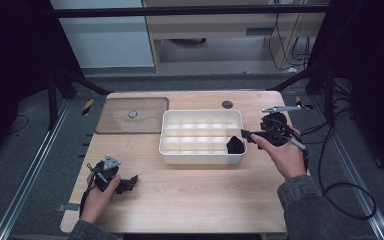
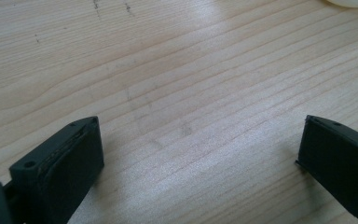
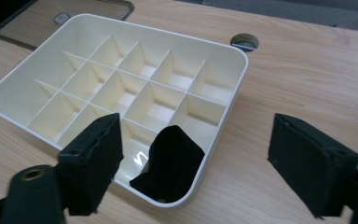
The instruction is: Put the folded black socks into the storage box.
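- A black cloth item (image 3: 172,163) lies bunched in the near right corner compartment of the white divided tray (image 3: 9,84); in the high view that is the tray's front row, right end (image 1: 235,145). One fold stands up against the divider, and what the item is exactly cannot be told.
- The tray (image 1: 200,159) sits at the middle of the wooden table (image 1: 190,200), with its other compartments showing bare bottoms.
- The right gripper (image 1: 245,135) hangs over the tray's right rim, just above and beside the cloth. Its jaws are spread wide, holding nothing; in the right gripper view (image 3: 193,163) one jaw is over the tray and the other over the table outside the rim.
- The right hand (image 1: 284,156) grips the handle from the right, the forearm coming in from the lower right in a grey sleeve (image 1: 305,205).
- The left gripper (image 1: 130,181) rests low near the table's front left, well apart from the tray, its jaws parted and empty over bare wood (image 2: 200,135).
- The left hand (image 1: 100,192) wraps its handle, wrist angled inward.
- A clear lid (image 1: 132,116) lies flat to the left of the tray at the far side.
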